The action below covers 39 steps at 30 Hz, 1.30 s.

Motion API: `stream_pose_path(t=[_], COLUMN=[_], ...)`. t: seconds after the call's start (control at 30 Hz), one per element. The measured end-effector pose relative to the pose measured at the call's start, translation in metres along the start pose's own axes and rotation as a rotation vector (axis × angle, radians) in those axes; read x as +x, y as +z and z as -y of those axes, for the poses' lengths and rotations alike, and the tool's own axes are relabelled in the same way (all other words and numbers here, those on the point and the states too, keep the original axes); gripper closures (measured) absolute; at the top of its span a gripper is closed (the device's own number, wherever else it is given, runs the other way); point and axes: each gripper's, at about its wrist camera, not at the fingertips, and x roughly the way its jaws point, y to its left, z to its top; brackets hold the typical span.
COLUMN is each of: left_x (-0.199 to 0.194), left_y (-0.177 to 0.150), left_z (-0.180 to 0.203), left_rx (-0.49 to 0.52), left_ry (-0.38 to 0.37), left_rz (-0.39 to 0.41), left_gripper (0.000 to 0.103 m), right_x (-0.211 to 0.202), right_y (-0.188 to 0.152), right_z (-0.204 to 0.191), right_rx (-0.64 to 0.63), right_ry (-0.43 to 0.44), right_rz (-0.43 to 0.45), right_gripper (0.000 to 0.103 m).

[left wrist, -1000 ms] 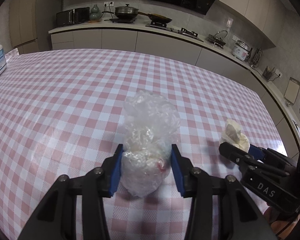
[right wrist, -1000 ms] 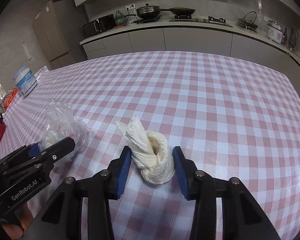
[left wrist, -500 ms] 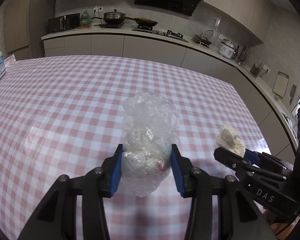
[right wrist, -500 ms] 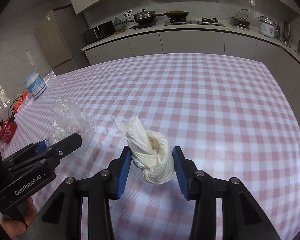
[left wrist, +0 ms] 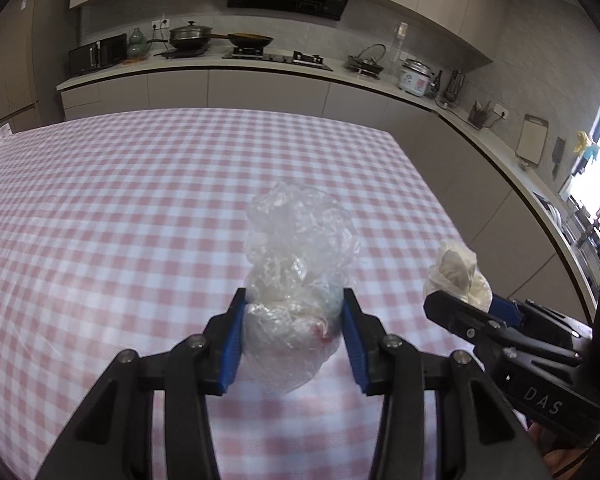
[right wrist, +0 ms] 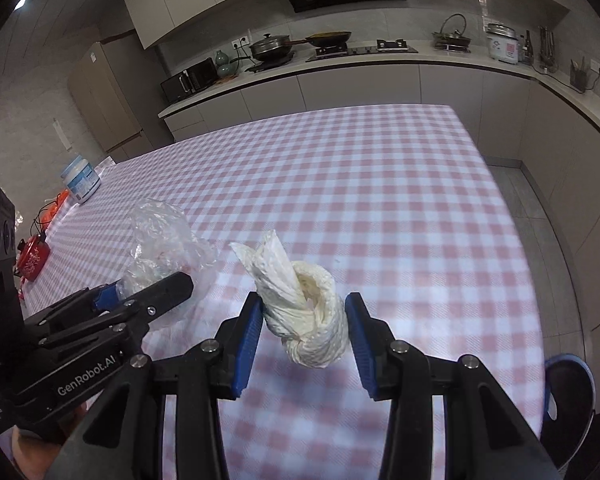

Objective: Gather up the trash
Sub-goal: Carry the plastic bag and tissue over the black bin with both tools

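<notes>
My left gripper (left wrist: 293, 334) is shut on a crumpled clear plastic bag (left wrist: 296, 280) with a red speck inside and holds it above the pink checked table (left wrist: 120, 208). My right gripper (right wrist: 305, 330) is shut on a twisted white paper towel wad (right wrist: 304, 304), also held above the table. The right gripper with the wad (left wrist: 458, 272) shows at the right of the left wrist view. The left gripper with the bag (right wrist: 160, 240) shows at the left of the right wrist view.
A white jar with a blue label (right wrist: 80, 180) and a red object (right wrist: 32, 262) stand at the table's far left. A dark round bin with a blue rim (right wrist: 568, 404) stands on the floor off the table's right edge. Kitchen counters (left wrist: 260, 68) run behind.
Both grippers have risen and pulled back with their loads still held. The table looks lower and farther, its right edge and the floor bin have come into view.
</notes>
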Motion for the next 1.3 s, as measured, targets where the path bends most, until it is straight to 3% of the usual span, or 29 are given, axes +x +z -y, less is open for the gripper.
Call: stream_pose_path(t=[0.73,1.3], left_x=[-0.005,0.016], left_y=[-0.045,-0.071], left_z=[0.164,0.288], left_rx=[0.193,0.353], left_ry=[-0.212,-0.368], left_rz=[-0.081,-0.163], left_gripper=[0.057,0.057], right_x=[-0.14,-0.207], right_y=[-0.087,-0.163], right_z=[0.144,0.265], right_rx=[0.165,0.393], right_ry=[-0.157,-0.324], right_rz=[0.056,0.058], right_gripper=[0.058,0.058])
